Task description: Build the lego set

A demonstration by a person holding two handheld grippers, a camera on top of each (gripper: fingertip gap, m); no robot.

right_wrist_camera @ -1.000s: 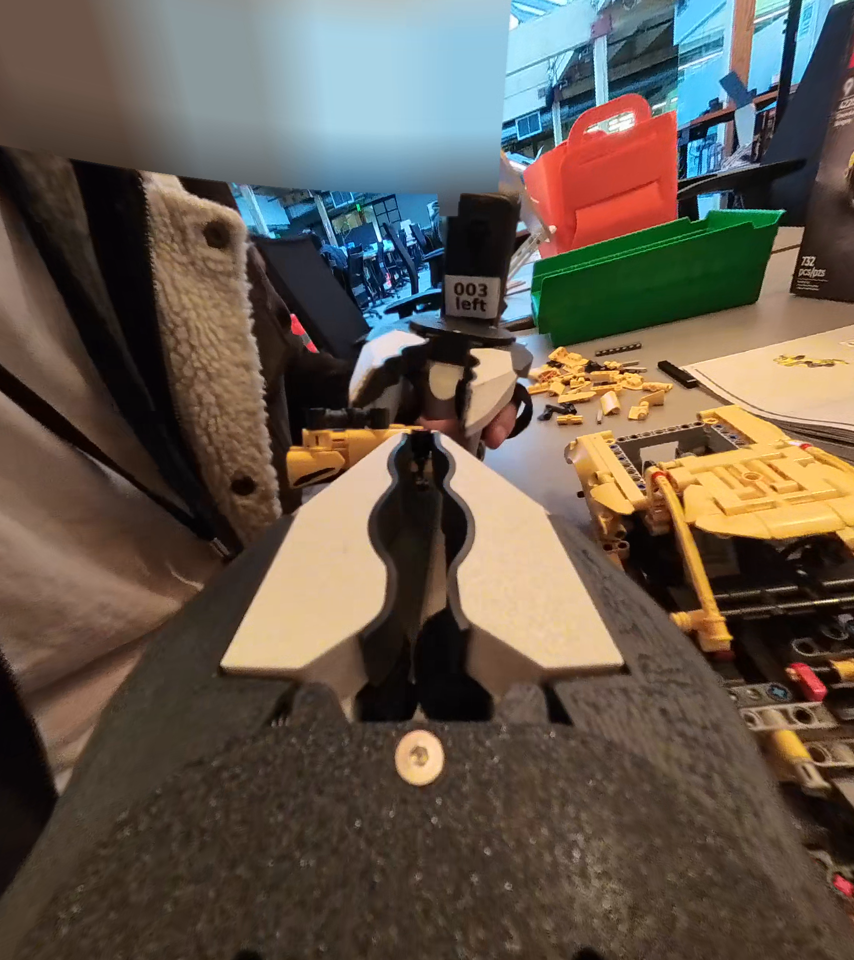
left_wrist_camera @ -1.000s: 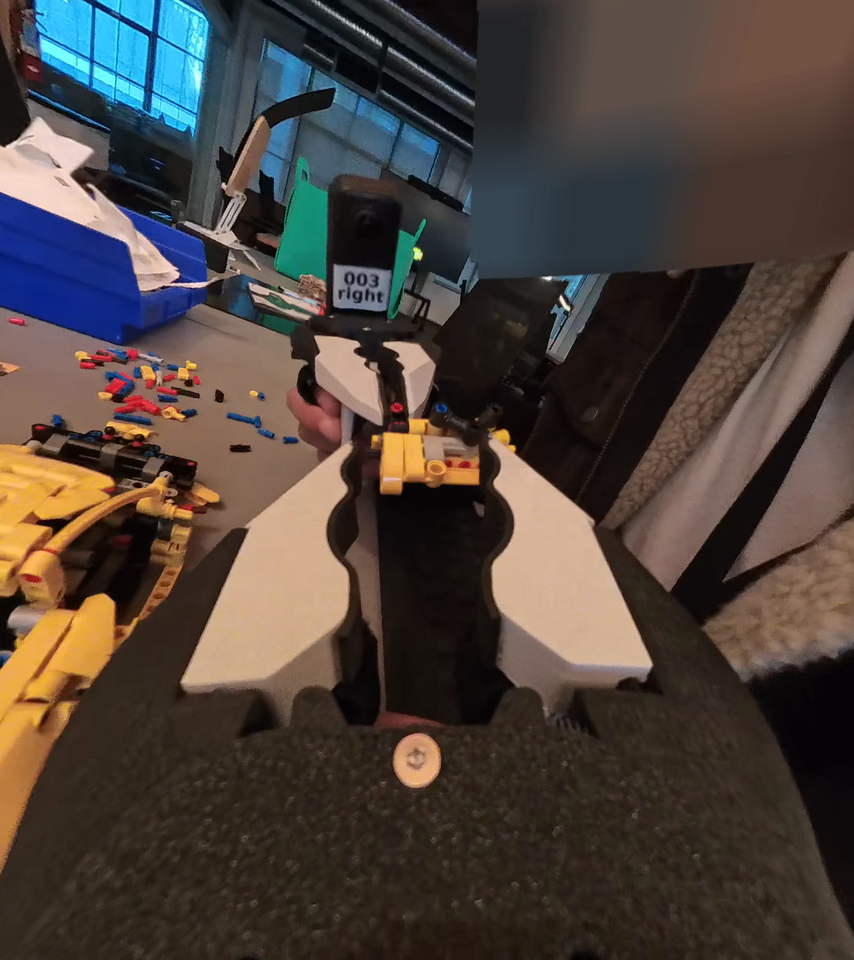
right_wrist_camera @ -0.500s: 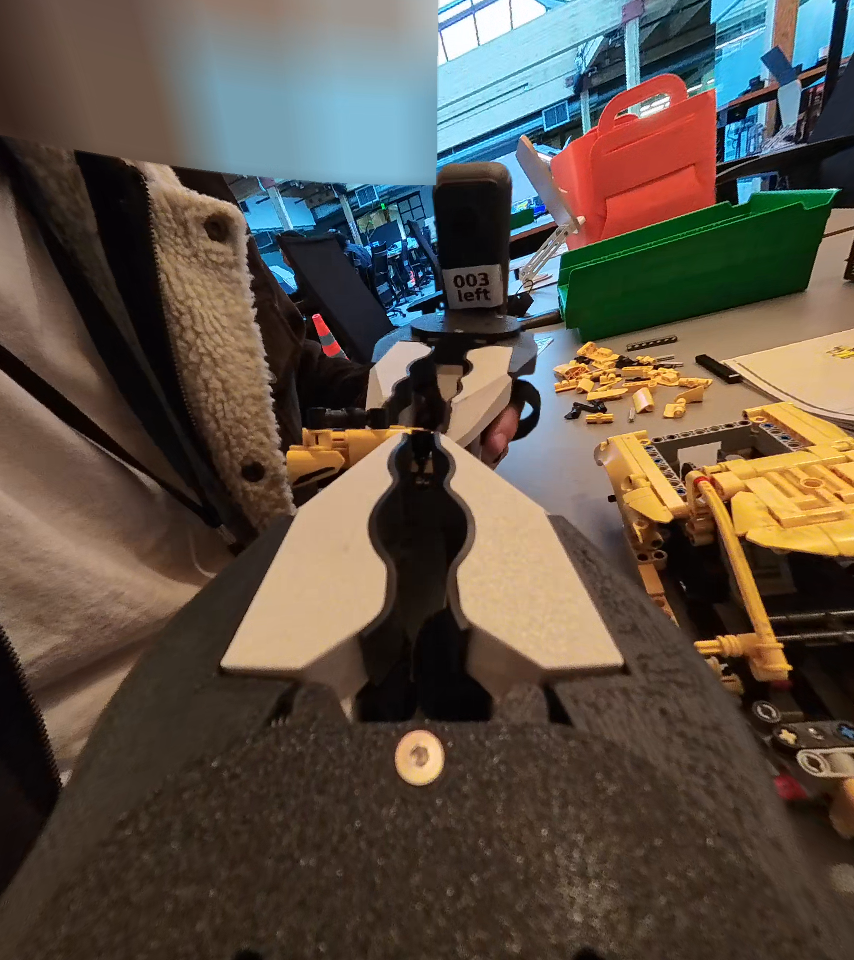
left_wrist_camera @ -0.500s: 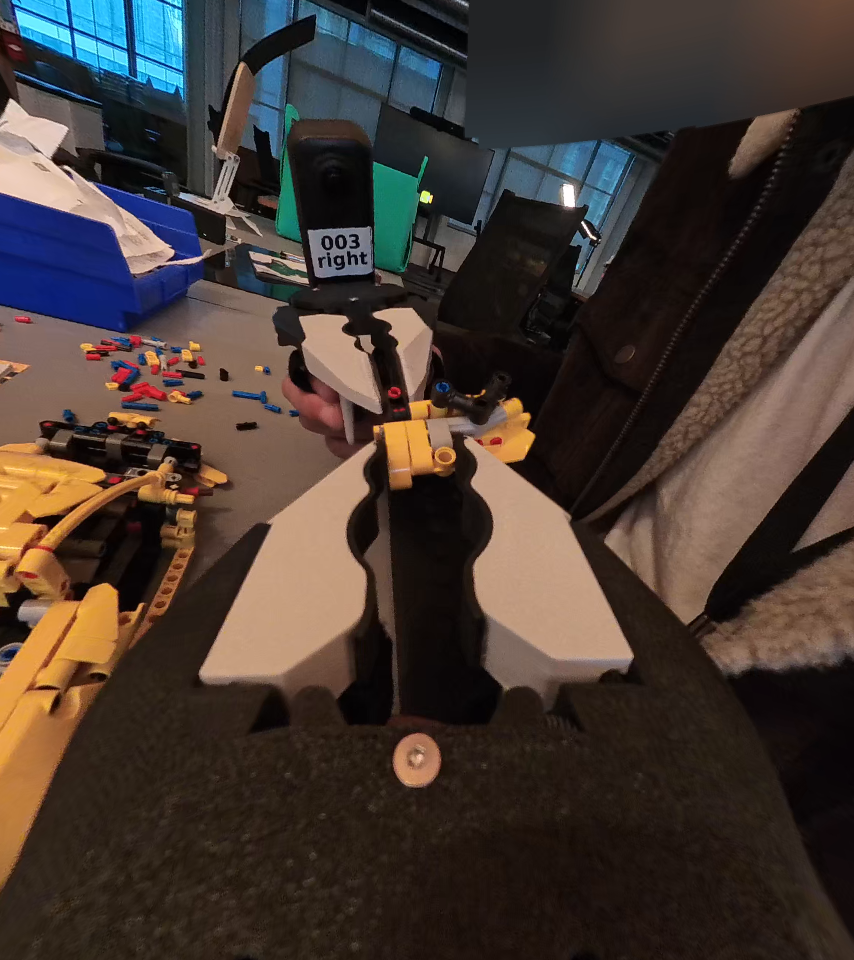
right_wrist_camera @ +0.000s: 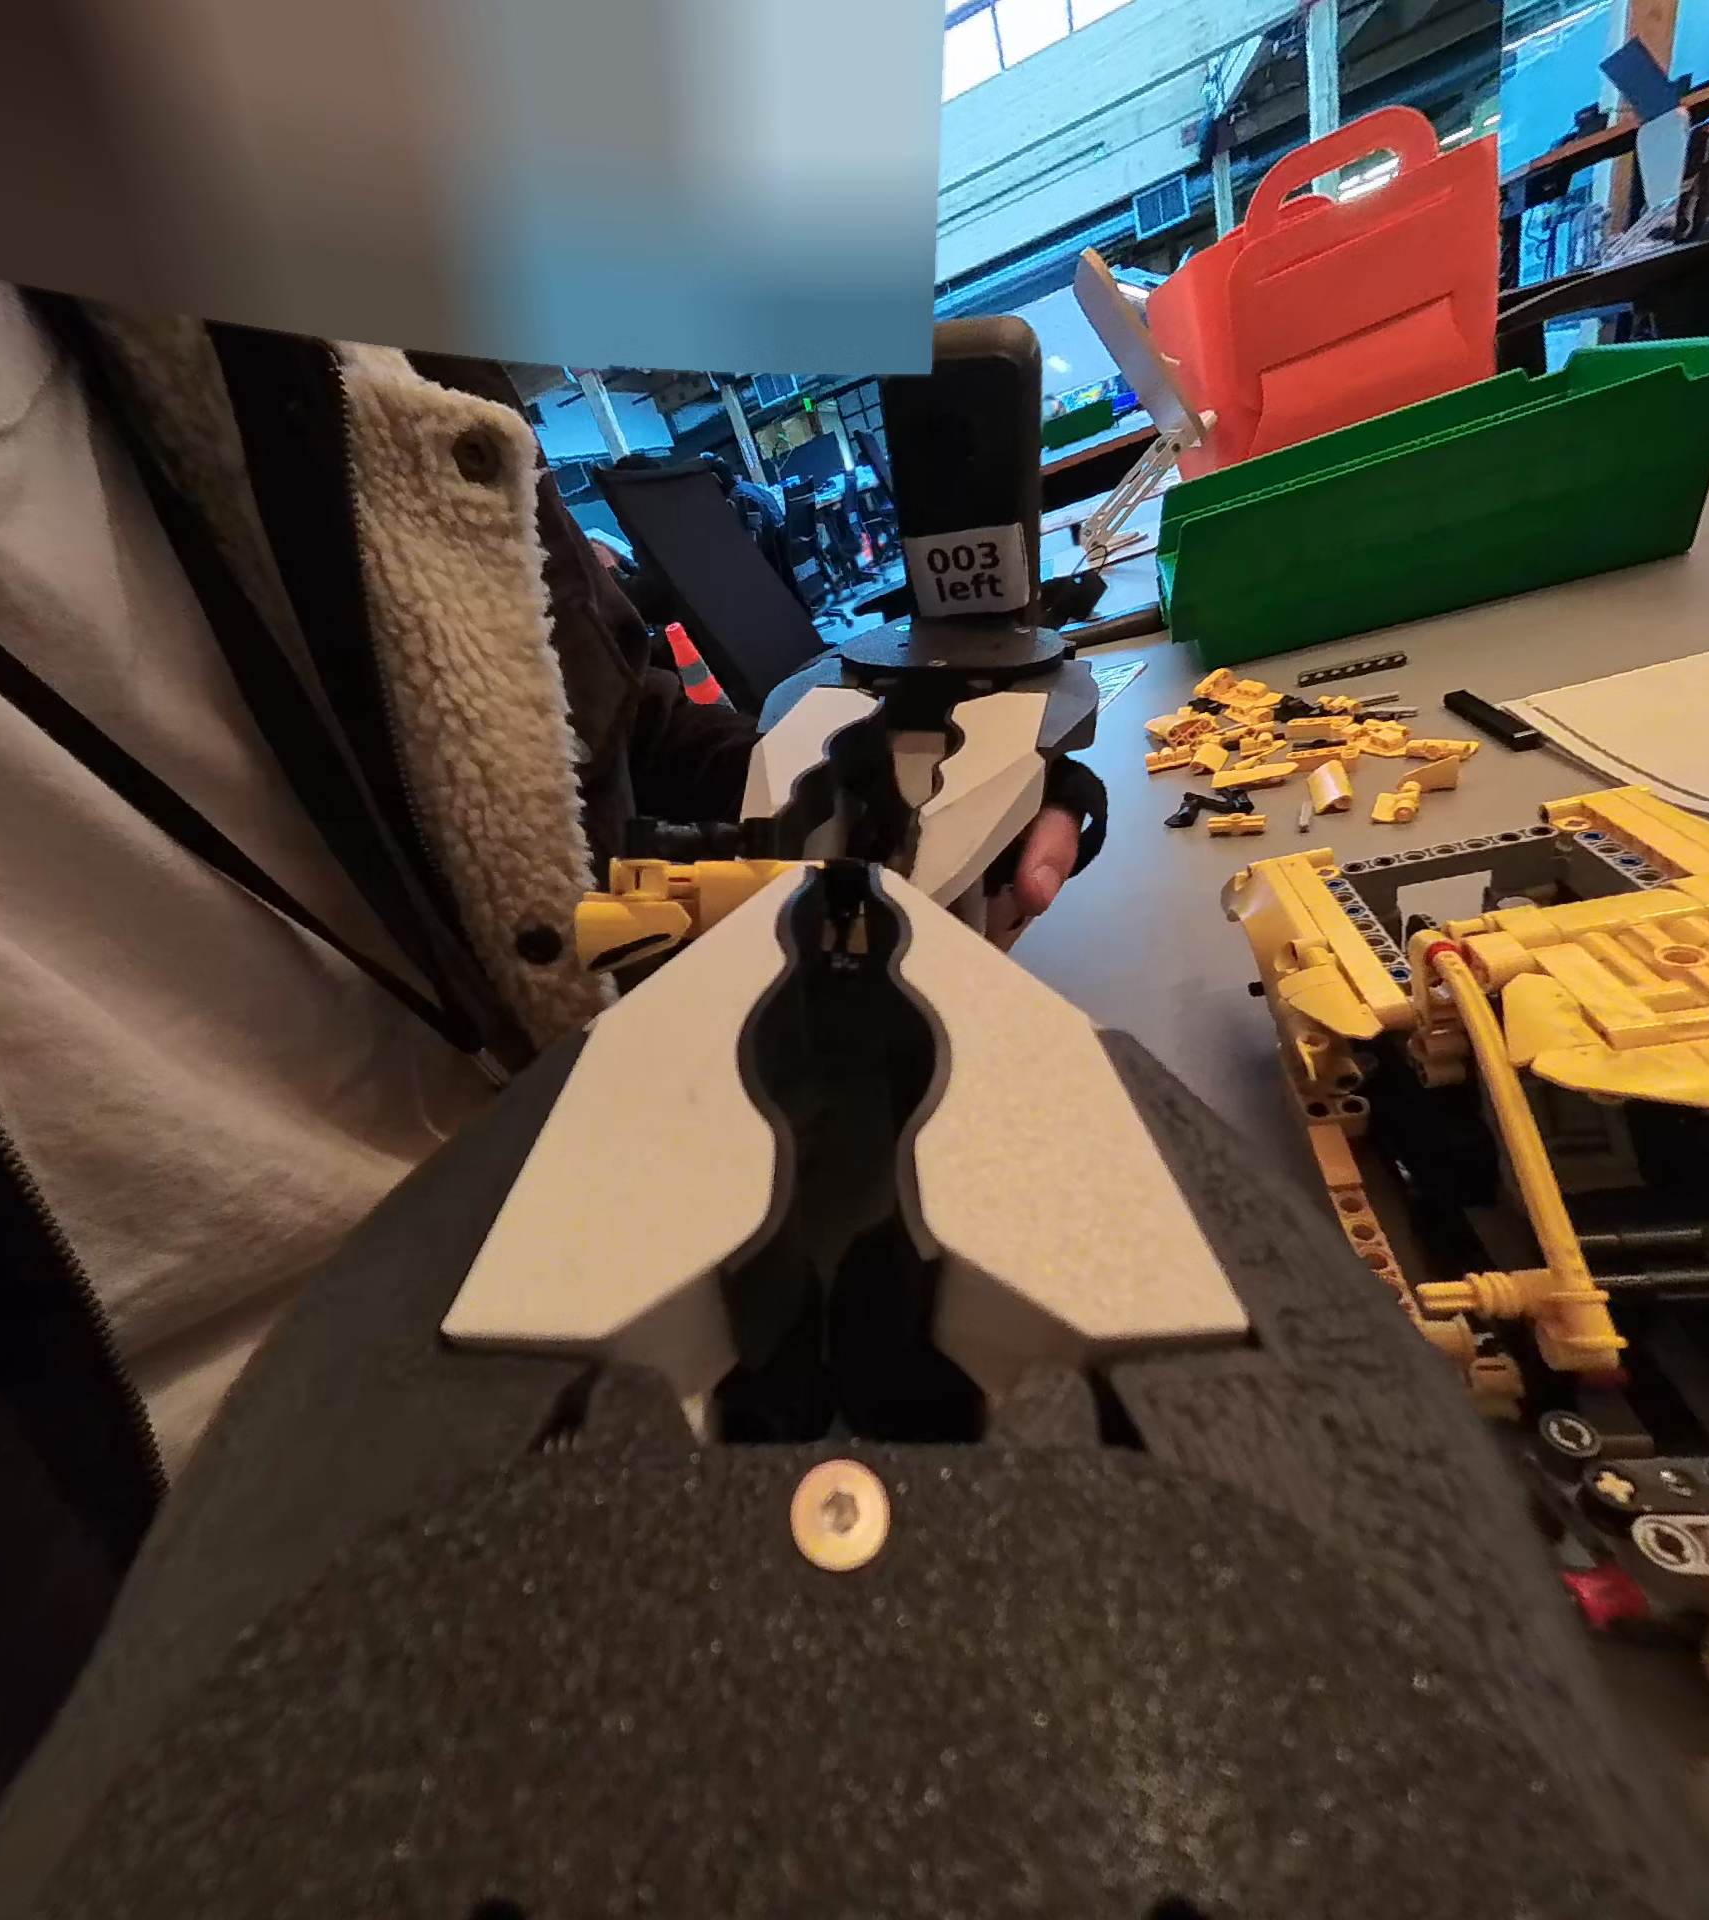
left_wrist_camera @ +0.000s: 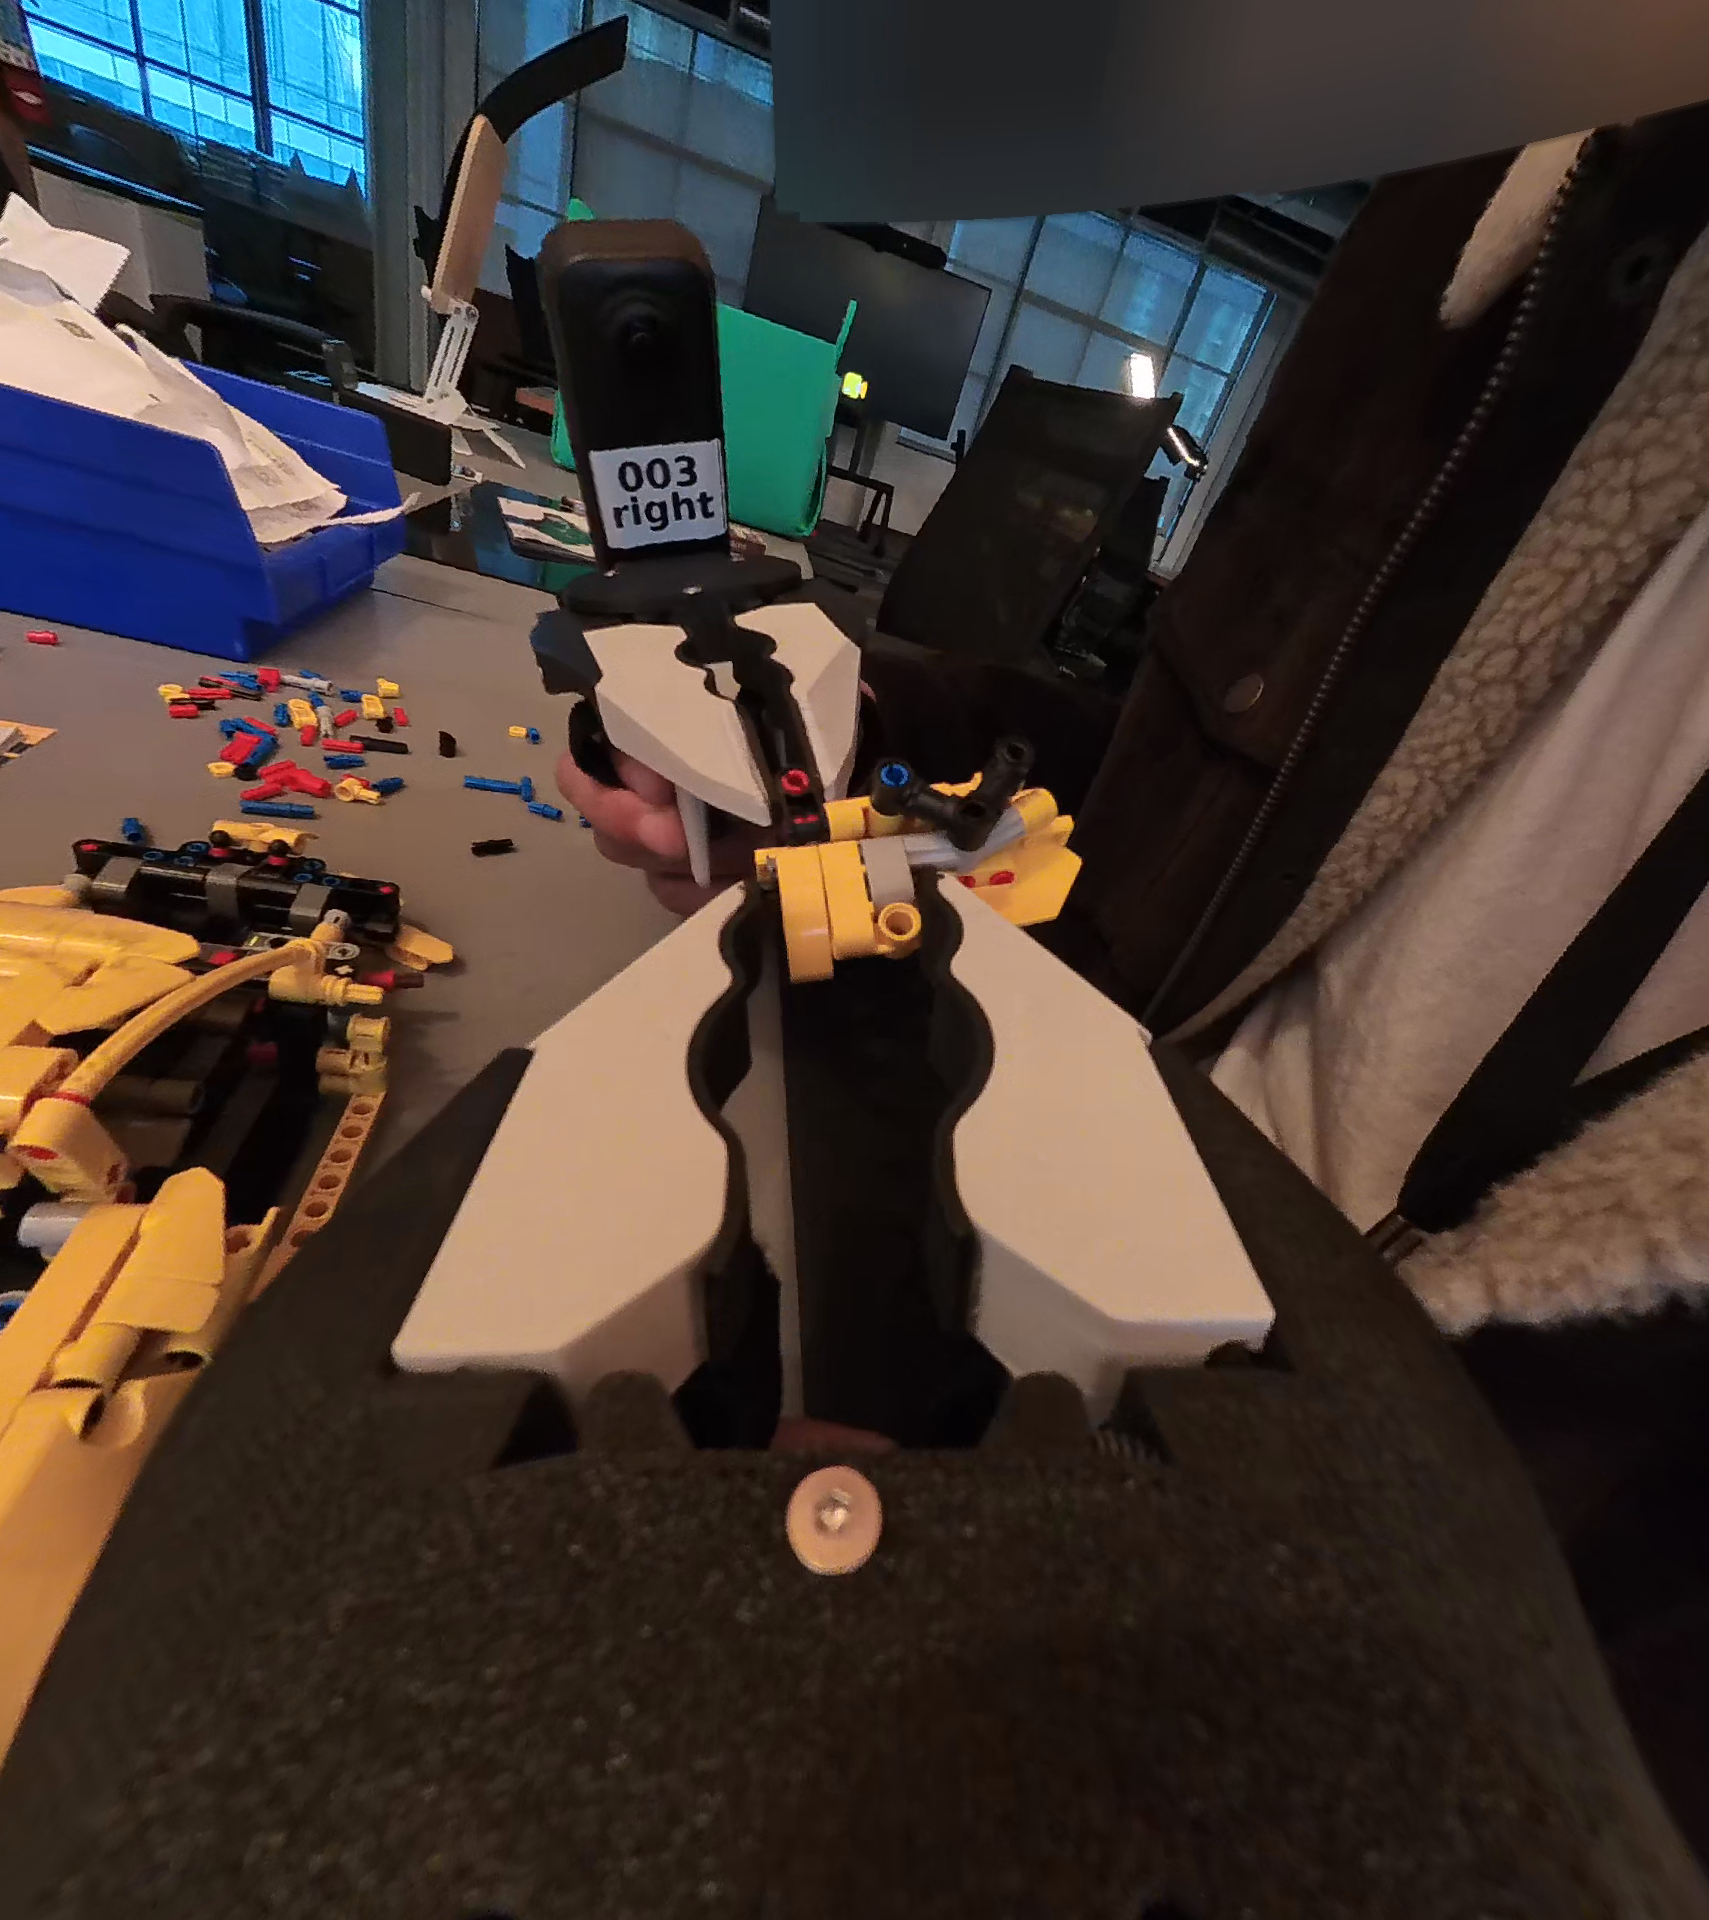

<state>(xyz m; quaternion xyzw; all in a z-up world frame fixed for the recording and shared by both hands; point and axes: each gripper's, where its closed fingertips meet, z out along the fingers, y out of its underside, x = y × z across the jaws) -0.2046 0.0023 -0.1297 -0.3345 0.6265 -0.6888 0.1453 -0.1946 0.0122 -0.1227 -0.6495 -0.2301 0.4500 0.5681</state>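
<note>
A small yellow, grey and black lego sub-assembly (left_wrist_camera: 917, 878) is held in the air between both grippers, in front of the person's jacket. My left gripper (left_wrist_camera: 845, 914) is shut on its yellow end. My right gripper (left_wrist_camera: 779, 821) faces it tip to tip and is shut on a thin black piece with red pins (left_wrist_camera: 796, 798) at that same end. In the right wrist view my right gripper (right_wrist_camera: 842, 883) is shut, the sub-assembly (right_wrist_camera: 663, 904) sticks out to the left, and the left gripper (right_wrist_camera: 876, 826) is just behind. The large yellow car model (left_wrist_camera: 19, 997) (right_wrist_camera: 1608, 987) lies on the table.
A blue bin (left_wrist_camera: 102, 509) with papers and loose red, blue and yellow pieces (left_wrist_camera: 310, 738) lie beyond the car. A green bin (right_wrist_camera: 1452, 499), an orange bag (right_wrist_camera: 1349, 312), loose yellow parts (right_wrist_camera: 1286, 748) and an instruction booklet (right_wrist_camera: 1681, 727) are on the other side. The person's jacket (left_wrist_camera: 1452, 831) is close.
Both grippers stay shut on the sub-assembly. The pair has shifted slightly toward the person, and the sub-assembly has tilted so its far end is raised.
</note>
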